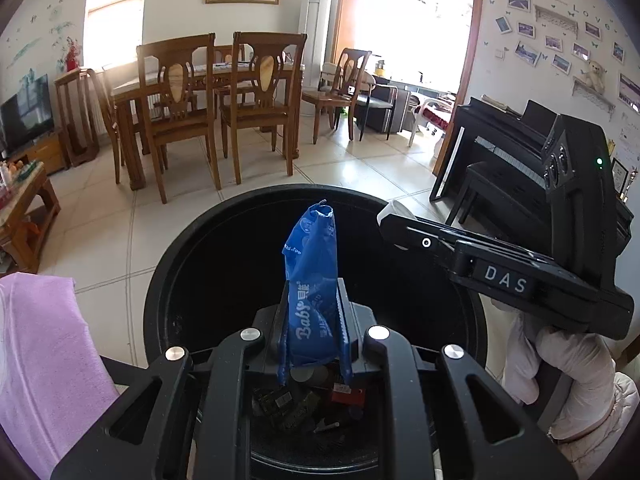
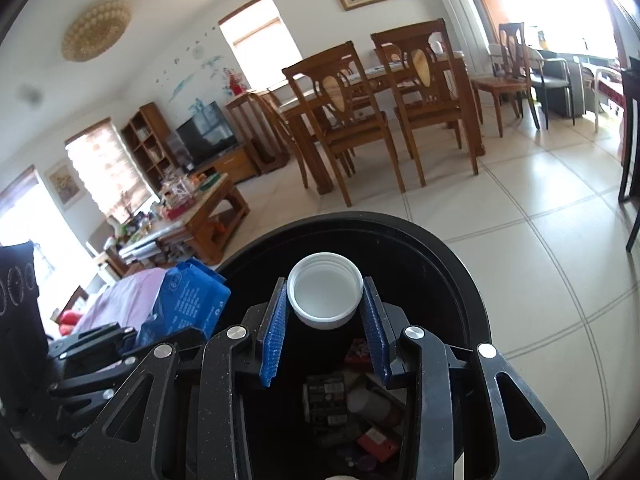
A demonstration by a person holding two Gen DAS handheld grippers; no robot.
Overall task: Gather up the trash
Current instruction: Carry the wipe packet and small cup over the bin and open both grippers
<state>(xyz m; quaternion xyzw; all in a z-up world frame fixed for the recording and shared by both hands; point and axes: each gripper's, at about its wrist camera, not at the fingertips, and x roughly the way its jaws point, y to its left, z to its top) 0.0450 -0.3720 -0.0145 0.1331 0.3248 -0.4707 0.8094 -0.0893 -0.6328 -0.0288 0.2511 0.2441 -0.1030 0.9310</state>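
My left gripper (image 1: 312, 312) is shut on a crumpled blue "Baby" wrapper (image 1: 314, 280) and holds it upright over the open black trash bin (image 1: 168, 280). My right gripper (image 2: 326, 300) is shut on a white plastic cap (image 2: 325, 294) and holds it over the same bin (image 2: 460, 280). The right gripper with the cap (image 1: 394, 208) also shows in the left wrist view at the bin's right rim. The blue wrapper (image 2: 188, 304) shows at the left in the right wrist view. Several pieces of trash (image 2: 340, 408) lie at the bin's bottom.
A purple cloth (image 1: 44, 352) lies at the left by the bin. A wooden dining table with chairs (image 1: 208, 92) stands across the tiled floor. A cluttered coffee table (image 2: 192, 208) is at the left, a black piano with bench (image 1: 500, 160) at the right.
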